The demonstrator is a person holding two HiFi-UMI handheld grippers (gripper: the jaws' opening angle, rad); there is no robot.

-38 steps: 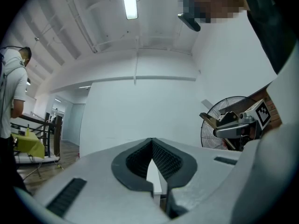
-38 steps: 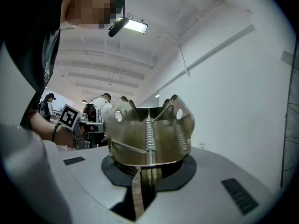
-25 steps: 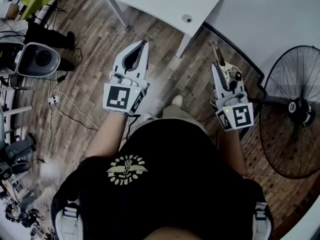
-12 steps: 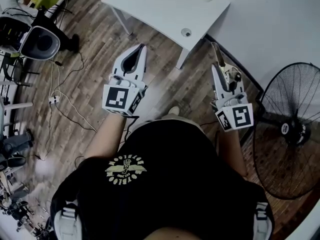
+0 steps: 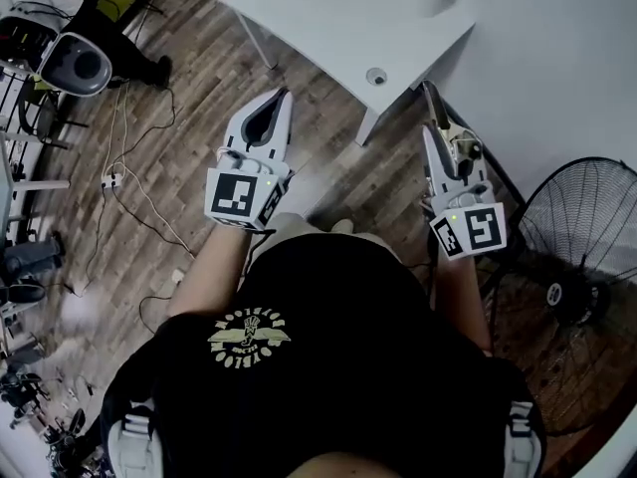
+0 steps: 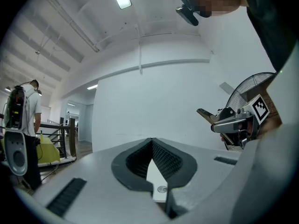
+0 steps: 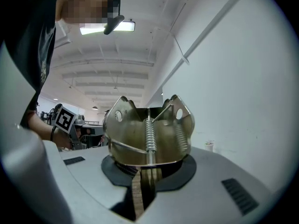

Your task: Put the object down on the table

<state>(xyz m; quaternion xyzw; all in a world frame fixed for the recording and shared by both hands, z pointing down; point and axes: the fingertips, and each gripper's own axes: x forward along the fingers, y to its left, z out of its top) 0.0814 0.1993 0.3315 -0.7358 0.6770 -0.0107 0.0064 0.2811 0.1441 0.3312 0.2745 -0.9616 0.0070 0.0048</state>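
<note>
So this is the carry-over step, I'd say: the thing is in hand but not at the table yet.

Nearest in: the right gripper [image 5: 439, 135] is clenched on a metal spring clamp [image 7: 147, 133]. It's brass-coloured sheet metal with a coil spring down the middle, and the pads pinch its lower end, where a strip that looks wooden sits between them. The clamp sticks out past the jaw tips, pointing toward the near corner of the white table [image 5: 328, 28] but short of it, over the wooden floor [image 5: 199, 118] rather than over the tabletop.

The left gripper [image 5: 281, 96] is closed with nothing in it, tips together. It sits level with the right one, also short of the table's near edge.

Further out, the table top looks mostly bare near that corner. There's a round cable hole [image 5: 375, 76] right at the corner and some small stuff I can't make out toward the far side. A pedestal fan [image 5: 562, 287] stands well off from the table, on the person's right.

Next move, as I read it: step in so the clamp is over the tabletop, lower until it rests flat, then let the jaws go. Worth avoiding the cable hole.
</note>
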